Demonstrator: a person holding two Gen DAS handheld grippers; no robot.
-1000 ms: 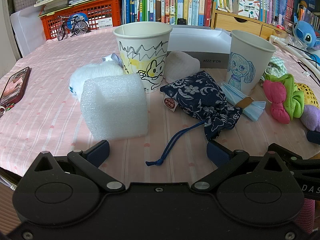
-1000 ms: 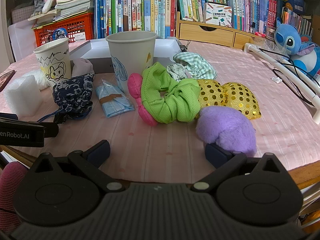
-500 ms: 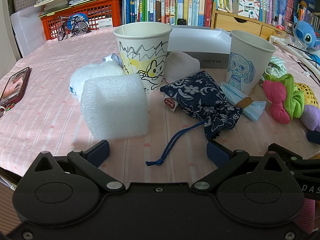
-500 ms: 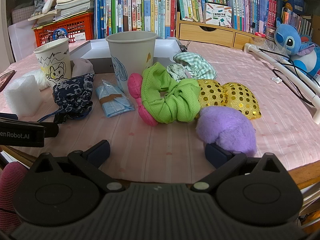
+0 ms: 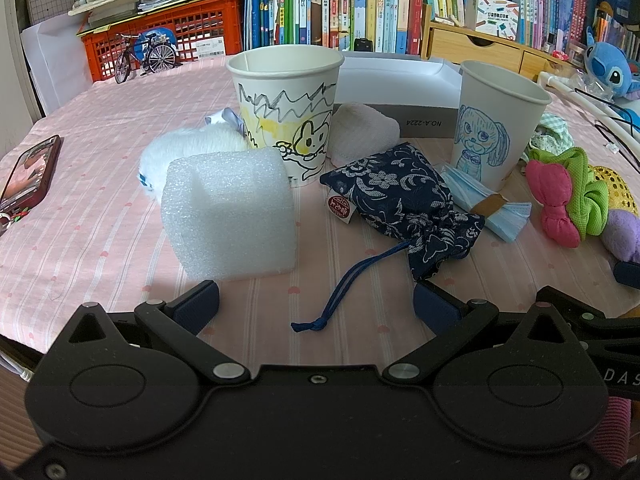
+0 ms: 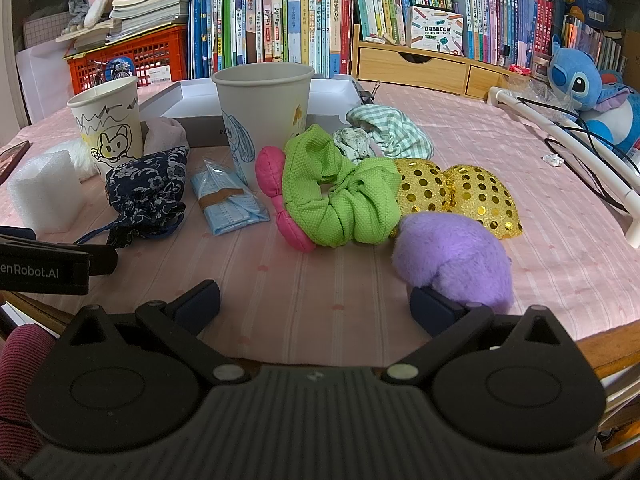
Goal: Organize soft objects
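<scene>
Soft items lie on a pink tablecloth [image 5: 100,220]. In the left wrist view a white foam block [image 5: 230,212] sits just ahead of my open left gripper [image 5: 316,306], with a navy floral drawstring pouch [image 5: 404,200] to its right and a white fluffy puff [image 5: 188,148] behind. Two drawn-on paper cups [image 5: 286,108] [image 5: 498,120] stand upright. In the right wrist view my right gripper [image 6: 314,304] is open and empty; its right finger [image 6: 434,306] is right next to a purple plush [image 6: 452,256]. A green scrunchie [image 6: 340,196], pink bow [image 6: 276,200], gold sequin bow [image 6: 460,192] and blue face mask [image 6: 226,200] lie beyond.
A grey-white shallow box [image 5: 400,84] sits behind the cups. A phone [image 5: 28,172] lies at the left edge. A white tube with black cable [image 6: 568,148] runs along the right. Books, an orange crate [image 5: 168,44] and a blue plush toy [image 6: 588,92] line the back.
</scene>
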